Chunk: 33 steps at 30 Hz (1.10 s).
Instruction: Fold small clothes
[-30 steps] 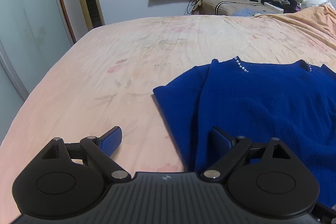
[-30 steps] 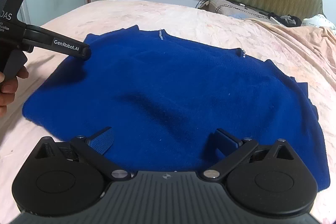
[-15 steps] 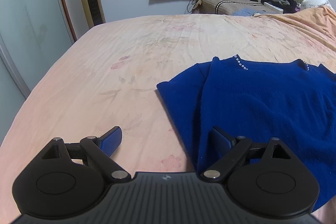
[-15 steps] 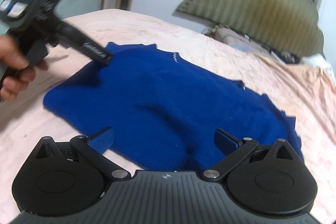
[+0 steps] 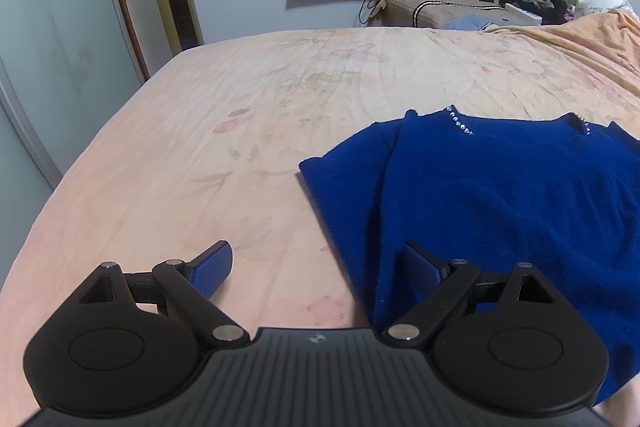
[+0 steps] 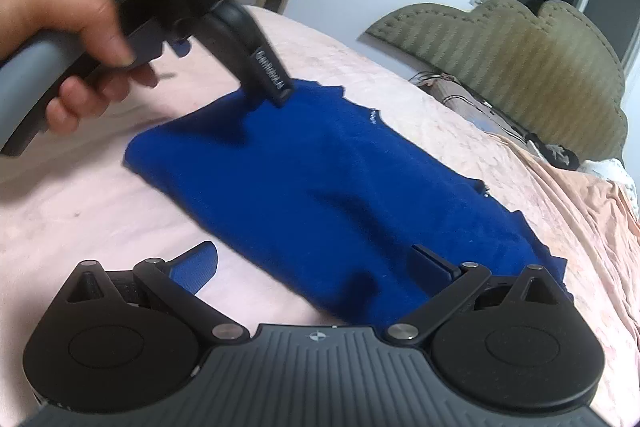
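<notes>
While the blue sweater [image 5: 500,195] lies flat on the pink bedsheet [image 5: 224,131], I see both claws spread wide — left gripper [image 5: 316,267] and right gripper [image 6: 316,261], nothing gripped. Each straddles the sweater's near edge.

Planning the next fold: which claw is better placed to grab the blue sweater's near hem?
Right. The right claw is open with the blue sweater hem between its fingers; the left claw straddles the side edge.
</notes>
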### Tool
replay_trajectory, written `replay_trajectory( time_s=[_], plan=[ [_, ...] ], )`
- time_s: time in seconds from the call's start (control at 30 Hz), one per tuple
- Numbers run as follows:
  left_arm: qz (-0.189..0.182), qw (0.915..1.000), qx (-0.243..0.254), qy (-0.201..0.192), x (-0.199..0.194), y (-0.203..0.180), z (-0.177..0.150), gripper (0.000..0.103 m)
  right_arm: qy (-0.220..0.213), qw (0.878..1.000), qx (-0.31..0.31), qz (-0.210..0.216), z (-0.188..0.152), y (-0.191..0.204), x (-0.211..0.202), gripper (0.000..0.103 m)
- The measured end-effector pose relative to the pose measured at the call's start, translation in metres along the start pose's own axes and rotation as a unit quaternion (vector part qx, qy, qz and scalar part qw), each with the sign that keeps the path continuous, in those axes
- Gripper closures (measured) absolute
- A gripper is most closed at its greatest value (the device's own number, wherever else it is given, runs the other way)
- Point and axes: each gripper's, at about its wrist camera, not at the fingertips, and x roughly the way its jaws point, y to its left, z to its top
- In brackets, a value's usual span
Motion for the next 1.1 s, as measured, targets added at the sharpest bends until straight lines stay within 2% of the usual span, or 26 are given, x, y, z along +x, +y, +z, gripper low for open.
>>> replay_trajectory(
  time_s=[0.33,0.57,0.73,0.93,1.1],
  plan=[
    [-0.021,0.9996,-0.018,0.003,0.001,0.013,0.003,0.011,0.002,1.000,-0.014,-0.006,-0.003,0.014,0.002,0.002],
    [-0.012,0.9997,-0.023,0.003,0.001,0.012,0.003,0.011,-0.010,1.000,-0.021,-0.018,-0.003,0.019,0.006,0.001],
    [-0.005,1.0000,-0.007,0.001,-0.001,0.007,0.003,0.011,-0.016,0.999,-0.020,-0.023,0.002,0.022,0.011,0.001],
    [-0.004,0.9999,-0.012,-0.001,-0.003,0.009,0.006,0.011,-0.033,0.998,-0.042,-0.040,0.004,0.031,0.015,0.001],
    [-0.005,0.9999,-0.010,-0.001,-0.002,0.007,0.007,0.011,-0.036,0.998,-0.031,-0.036,0.003,0.028,0.016,0.001]
  ],
)
